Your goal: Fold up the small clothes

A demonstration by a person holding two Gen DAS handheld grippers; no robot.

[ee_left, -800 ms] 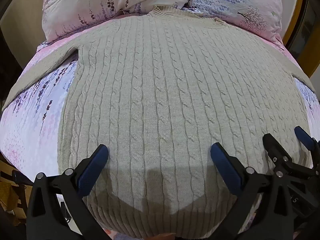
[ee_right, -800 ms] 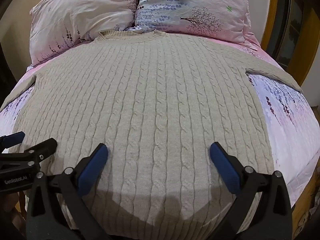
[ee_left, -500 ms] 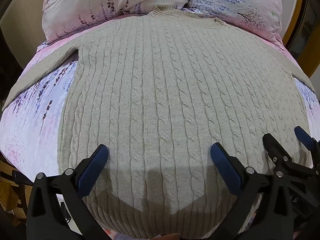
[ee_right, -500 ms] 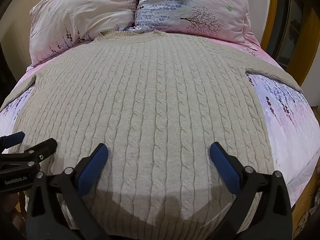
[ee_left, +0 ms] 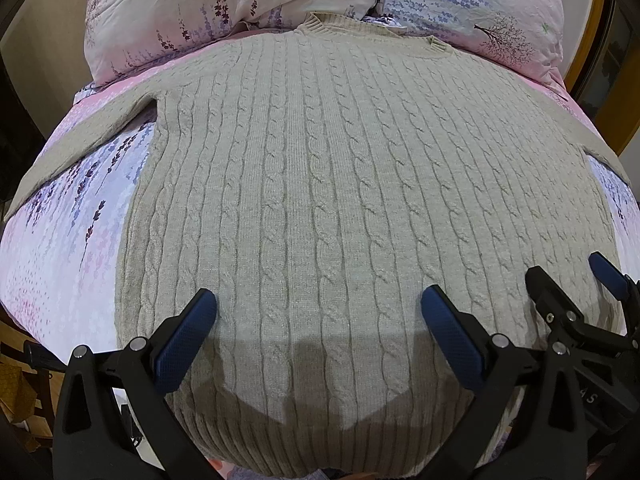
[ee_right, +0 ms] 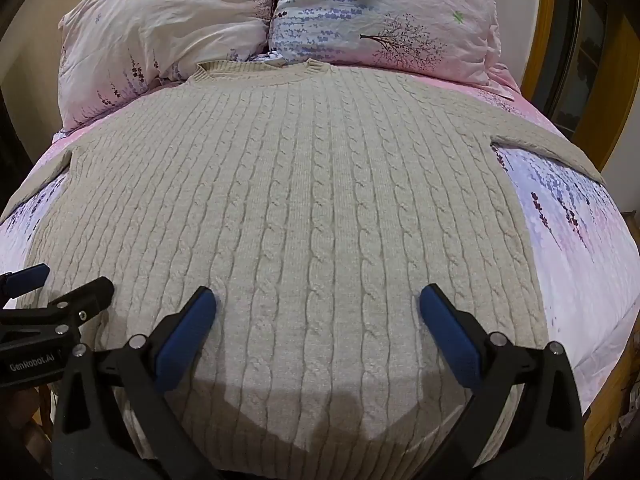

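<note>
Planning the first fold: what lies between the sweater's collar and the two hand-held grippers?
Only the beige cable-knit sweater's own flat body; nothing rests on it, in both wrist views.

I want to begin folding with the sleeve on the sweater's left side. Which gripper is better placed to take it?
Left. The left gripper hangs open over the sweater nearer that sleeve; the right gripper, also open, sits toward the opposite sleeve.
</note>
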